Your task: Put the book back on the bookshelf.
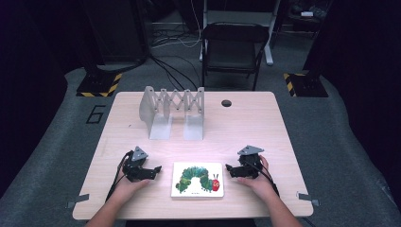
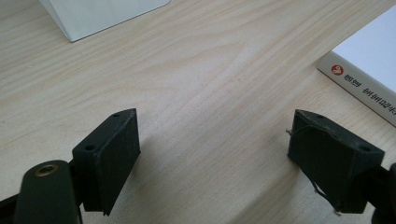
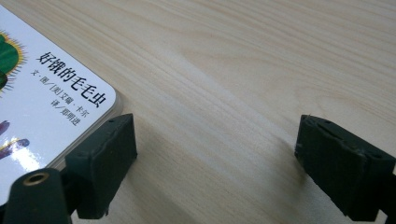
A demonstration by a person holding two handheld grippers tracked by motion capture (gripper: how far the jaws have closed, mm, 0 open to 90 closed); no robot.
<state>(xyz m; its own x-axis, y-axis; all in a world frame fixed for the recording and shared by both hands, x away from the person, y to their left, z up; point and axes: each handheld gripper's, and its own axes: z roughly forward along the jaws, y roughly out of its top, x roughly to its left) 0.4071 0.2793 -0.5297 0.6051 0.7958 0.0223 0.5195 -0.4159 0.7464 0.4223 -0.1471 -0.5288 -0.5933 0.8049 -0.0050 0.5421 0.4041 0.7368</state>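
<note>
A white picture book (image 1: 197, 179) with a green caterpillar on its cover lies flat near the table's front edge. My left gripper (image 1: 158, 169) rests on the wood just left of the book, jaws pointing toward it and open with nothing between them. My right gripper (image 1: 228, 168) sits just right of the book, also open and empty. In the left gripper view (image 2: 215, 158) the book's spine (image 2: 364, 88) lies beyond the right jaw. Seen from the right gripper (image 3: 215, 158), the book's corner (image 3: 60, 93) reaches up to the left jaw.
A grey metal expanding book rack (image 1: 173, 111) stands at the table's far middle, its white base (image 2: 100, 14) showing in the left gripper view. A dark cable hole (image 1: 226, 103) sits beside it. A black folding chair (image 1: 234, 47) stands beyond the light wooden table (image 1: 255, 127).
</note>
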